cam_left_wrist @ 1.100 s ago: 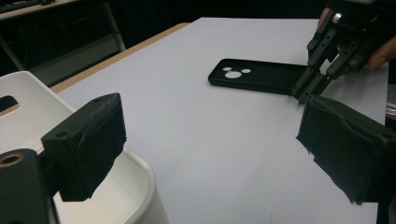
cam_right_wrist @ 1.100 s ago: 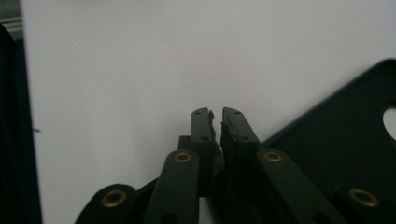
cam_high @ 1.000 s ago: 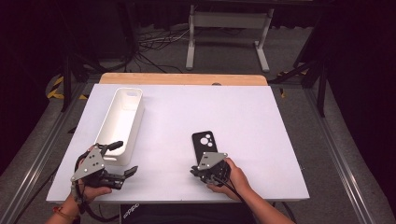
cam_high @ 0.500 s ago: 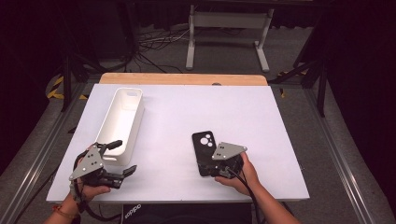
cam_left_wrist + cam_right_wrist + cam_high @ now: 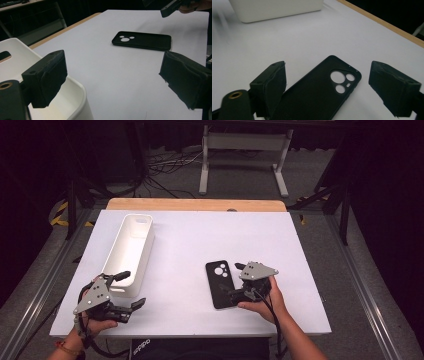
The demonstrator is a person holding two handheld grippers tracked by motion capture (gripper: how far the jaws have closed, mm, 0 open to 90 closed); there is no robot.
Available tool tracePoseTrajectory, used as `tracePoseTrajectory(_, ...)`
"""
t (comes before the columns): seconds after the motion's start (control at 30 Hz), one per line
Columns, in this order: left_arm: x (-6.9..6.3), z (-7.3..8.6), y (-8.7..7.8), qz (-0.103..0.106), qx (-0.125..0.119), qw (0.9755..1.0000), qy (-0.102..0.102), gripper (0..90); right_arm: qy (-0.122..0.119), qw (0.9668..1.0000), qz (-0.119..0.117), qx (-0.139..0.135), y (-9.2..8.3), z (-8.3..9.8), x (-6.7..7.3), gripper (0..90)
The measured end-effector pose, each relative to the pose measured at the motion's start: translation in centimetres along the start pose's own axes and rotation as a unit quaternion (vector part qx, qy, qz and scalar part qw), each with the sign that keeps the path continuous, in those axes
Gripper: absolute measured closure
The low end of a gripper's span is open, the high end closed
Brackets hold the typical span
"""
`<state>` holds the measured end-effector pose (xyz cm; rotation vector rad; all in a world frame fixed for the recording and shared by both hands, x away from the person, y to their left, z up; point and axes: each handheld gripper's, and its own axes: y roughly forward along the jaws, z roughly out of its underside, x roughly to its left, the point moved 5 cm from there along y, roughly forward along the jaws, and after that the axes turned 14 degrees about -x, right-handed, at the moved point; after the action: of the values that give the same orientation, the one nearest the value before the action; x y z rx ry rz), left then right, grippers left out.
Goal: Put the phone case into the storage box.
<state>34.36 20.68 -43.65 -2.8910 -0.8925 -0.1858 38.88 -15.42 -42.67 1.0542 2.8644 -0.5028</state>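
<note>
White surface (image 5: 190, 245) under everything, with a strip of bare wood along the far edge.

Left tongs (image 5: 131, 290) at the near left corner, held in the left hand (image 5: 92, 320), jaws spread wide apart, empty. One jaw over the near end of the tray, the other out over bare surface, as seen in the left gripper view (image 5: 112, 82).

White plastic tray (image 5: 131, 252), long and narrow, lying along the left side, running from near the left tongs toward the far edge. Handle slot in its far end wall. Nothing to be seen inside.

Black phone case (image 5: 220, 284) flat on the surface, right of centre and toward the near edge, camera cut-outs at its far end. Well apart from the tray.

Right tongs (image 5: 234, 280) just right of the case, gripped by the right hand (image 5: 262, 299) near the near edge. Jaws wide open, one on each side of the case in the right gripper view (image 5: 327, 85), nothing gripped. Contact with the case: cannot tell.
</note>
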Motion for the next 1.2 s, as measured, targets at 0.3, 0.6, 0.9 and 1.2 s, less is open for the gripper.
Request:
tracePoseTrajectory(0.3, -0.2, -0.1, 0.2, 0.002, 0.002, 1.0000, 0.002, 8.1, 0.038, 0.9990, 0.019, 0.016, 0.8, -0.7, -2.5, 11.8)
tracePoseTrajectory(0.6, -0.4, 0.0, 0.3, 0.004, 0.007, 0.9999, 0.007, 8.1, 0.058, 0.9944, 0.026, 0.084, 4.0, -1.7, -5.2, 17.9)
tracePoseTrajectory(0.9, -0.6, 0.1, 0.4, 0.002, 0.006, 0.9999, 0.008, 8.0, 0.091, 0.9828, 0.049, 0.153, 6.9, 0.9, -7.3, 20.9)
tracePoseTrajectory(1.2, -0.5, 0.2, 0.4, 0.004, 0.012, 0.9999, 0.006, 8.0, 0.107, 0.9792, 0.048, 0.165, 8.3, 2.9, -8.1, 30.0)
